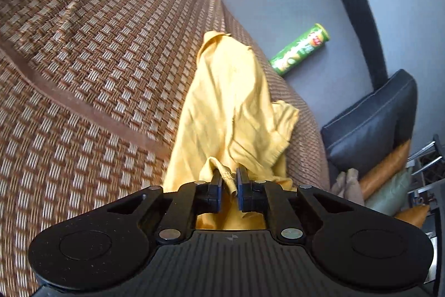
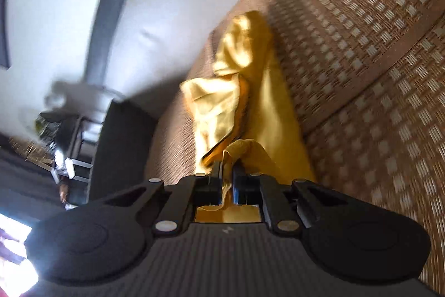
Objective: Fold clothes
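Clamping yellow shirt [image 1: 230, 102] in both tongs [image 1: 229, 181] [image 2: 228, 176], green can [image 1: 300, 49] nearby, woven mat [image 1: 97, 60] beneath

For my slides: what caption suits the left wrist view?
Left tool pinching crumpled yellow cotton shirt on brown woven mat.

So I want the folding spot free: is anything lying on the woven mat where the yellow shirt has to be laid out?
Nothing visible: the woven mat is bare beside the yellow shirt. The green can lies off its edge.

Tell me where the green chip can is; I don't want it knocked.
In the left wrist view the green chip can lies on its side, upper right, just beyond the woven mat, past the yellow shirt.
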`<state>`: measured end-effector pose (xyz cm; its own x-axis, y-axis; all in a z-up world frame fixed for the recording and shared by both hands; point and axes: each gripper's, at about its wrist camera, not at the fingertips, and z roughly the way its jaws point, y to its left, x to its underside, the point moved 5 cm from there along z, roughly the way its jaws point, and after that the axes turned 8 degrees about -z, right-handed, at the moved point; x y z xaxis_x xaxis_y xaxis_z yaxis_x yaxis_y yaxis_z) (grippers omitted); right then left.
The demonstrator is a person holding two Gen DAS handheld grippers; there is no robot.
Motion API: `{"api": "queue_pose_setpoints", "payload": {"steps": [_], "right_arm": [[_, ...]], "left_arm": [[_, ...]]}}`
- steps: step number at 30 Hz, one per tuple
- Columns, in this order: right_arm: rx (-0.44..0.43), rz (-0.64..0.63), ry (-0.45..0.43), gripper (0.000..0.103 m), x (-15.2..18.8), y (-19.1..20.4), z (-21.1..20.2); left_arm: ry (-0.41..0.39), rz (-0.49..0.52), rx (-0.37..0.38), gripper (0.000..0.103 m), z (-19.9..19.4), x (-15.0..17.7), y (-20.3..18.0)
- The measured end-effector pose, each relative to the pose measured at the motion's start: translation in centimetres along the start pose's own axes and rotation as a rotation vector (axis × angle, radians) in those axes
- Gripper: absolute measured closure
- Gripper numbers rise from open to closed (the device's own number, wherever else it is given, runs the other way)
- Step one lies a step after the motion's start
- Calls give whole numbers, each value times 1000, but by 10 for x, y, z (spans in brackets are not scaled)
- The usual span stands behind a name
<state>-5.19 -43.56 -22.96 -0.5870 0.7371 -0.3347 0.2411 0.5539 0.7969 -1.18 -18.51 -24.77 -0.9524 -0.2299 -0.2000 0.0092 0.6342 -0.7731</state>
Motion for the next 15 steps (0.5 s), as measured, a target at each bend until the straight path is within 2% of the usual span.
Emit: {"api": "queue_pose_setpoints", "payload": {"steps": [1, 3, 5, 6, 8, 12, 15], "right_arm": [[24, 8, -4, 91, -3, -4, 6], [51, 20, -11, 76, -8, -11, 14], [30, 51, -17, 63, -12, -19, 18], [11, 70, -19, 61, -13, -20, 18], [-9, 79, -54, 61, -19, -19, 12], [-40, 88, -111, 61, -28, -17, -8], [-20, 3, -122, 62, -27, -6, -17]], "left_arm": [[-1, 1, -12, 78, 5, -4, 2], [-8, -16, -23, 75, 7, -11, 8], [-6, -41, -5, 72, 2, -17, 14], [-13, -41, 7, 67, -2, -18, 15], [-45, -26, 26, 57, -17, -22, 14], [-74, 22, 61, 56, -44, -24, 7], [-65, 169, 39, 56, -53, -10, -6]]}}
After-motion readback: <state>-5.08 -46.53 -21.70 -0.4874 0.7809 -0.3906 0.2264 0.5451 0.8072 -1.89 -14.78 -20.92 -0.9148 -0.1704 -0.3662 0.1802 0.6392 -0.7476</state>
